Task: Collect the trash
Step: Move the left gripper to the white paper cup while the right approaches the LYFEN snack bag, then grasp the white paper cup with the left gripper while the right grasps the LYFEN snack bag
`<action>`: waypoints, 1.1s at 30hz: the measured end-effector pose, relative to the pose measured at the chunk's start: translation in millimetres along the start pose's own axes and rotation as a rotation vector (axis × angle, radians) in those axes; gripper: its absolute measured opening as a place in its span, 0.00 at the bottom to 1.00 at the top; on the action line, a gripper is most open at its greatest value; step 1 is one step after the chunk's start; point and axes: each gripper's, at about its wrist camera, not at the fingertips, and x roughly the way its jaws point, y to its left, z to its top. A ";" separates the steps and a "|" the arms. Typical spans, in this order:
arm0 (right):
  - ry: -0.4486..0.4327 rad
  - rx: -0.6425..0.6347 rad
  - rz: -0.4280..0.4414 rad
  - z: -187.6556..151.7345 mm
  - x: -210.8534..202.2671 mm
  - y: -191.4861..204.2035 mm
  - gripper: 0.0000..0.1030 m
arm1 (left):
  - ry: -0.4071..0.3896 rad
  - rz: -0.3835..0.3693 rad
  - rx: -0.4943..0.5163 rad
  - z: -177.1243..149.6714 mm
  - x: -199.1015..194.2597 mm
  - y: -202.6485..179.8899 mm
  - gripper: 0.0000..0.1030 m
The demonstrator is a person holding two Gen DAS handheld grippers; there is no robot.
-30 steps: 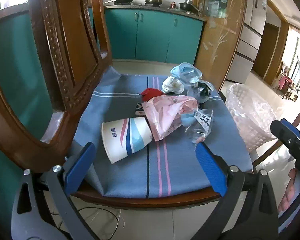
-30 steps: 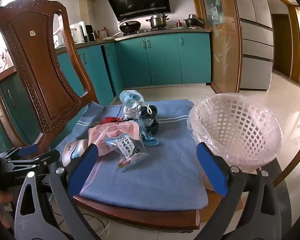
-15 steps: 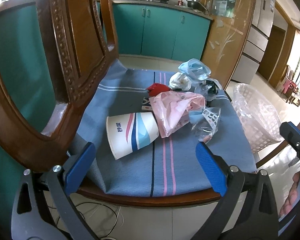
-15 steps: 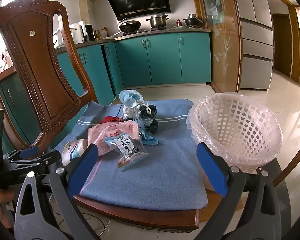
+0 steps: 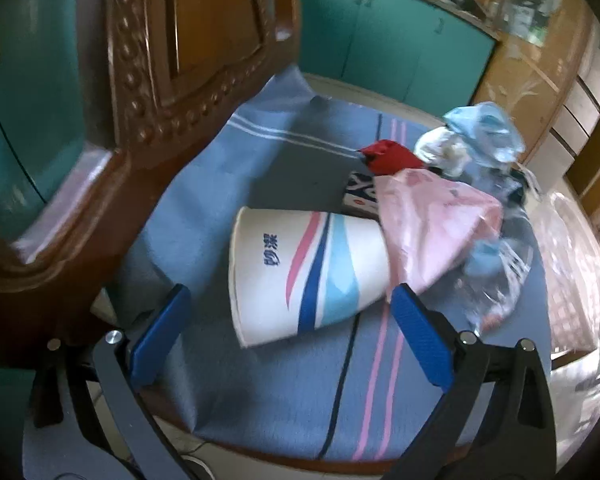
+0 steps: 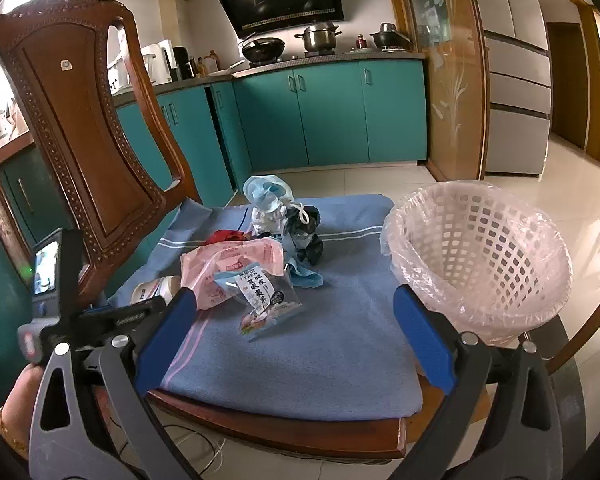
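Trash lies on a blue cloth [image 6: 340, 344] on a wooden chair seat. A paper cup [image 5: 300, 272] lies on its side, mouth toward my left gripper [image 5: 288, 336], which is open and empty with the cup's rim between its fingers. A pink bag [image 5: 428, 228] covers the cup's base. In the right wrist view I see the cup [image 6: 156, 290], the pink bag [image 6: 232, 264], a clear snack wrapper [image 6: 264, 300], a face mask [image 6: 266, 194] and dark wrappers [image 6: 306, 236]. My right gripper [image 6: 296, 332] is open and empty at the seat's front edge.
A white basket lined with a pink bag [image 6: 480, 256] stands right of the seat. The carved chair back [image 6: 88, 152] rises on the left, close beside the left gripper. Teal kitchen cabinets [image 6: 328, 116] stand behind. A red scrap [image 5: 392, 156] lies behind the cup.
My left gripper has moved forward and closer to the paper cup, which now sits between its fingers. The right gripper has hardly moved.
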 end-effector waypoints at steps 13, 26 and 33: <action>0.026 -0.001 0.004 -2.7 6.3 -2.9 0.94 | -0.004 -0.021 -0.043 19.5 22.4 -7.0 0.97; 0.202 -0.189 0.022 -5.5 85.6 32.2 0.94 | 0.046 -0.034 -0.062 27.4 46.3 -2.6 0.96; 0.244 -0.249 0.004 -7.3 124.0 42.0 0.94 | 0.037 -0.066 -0.052 22.6 38.2 -0.7 0.85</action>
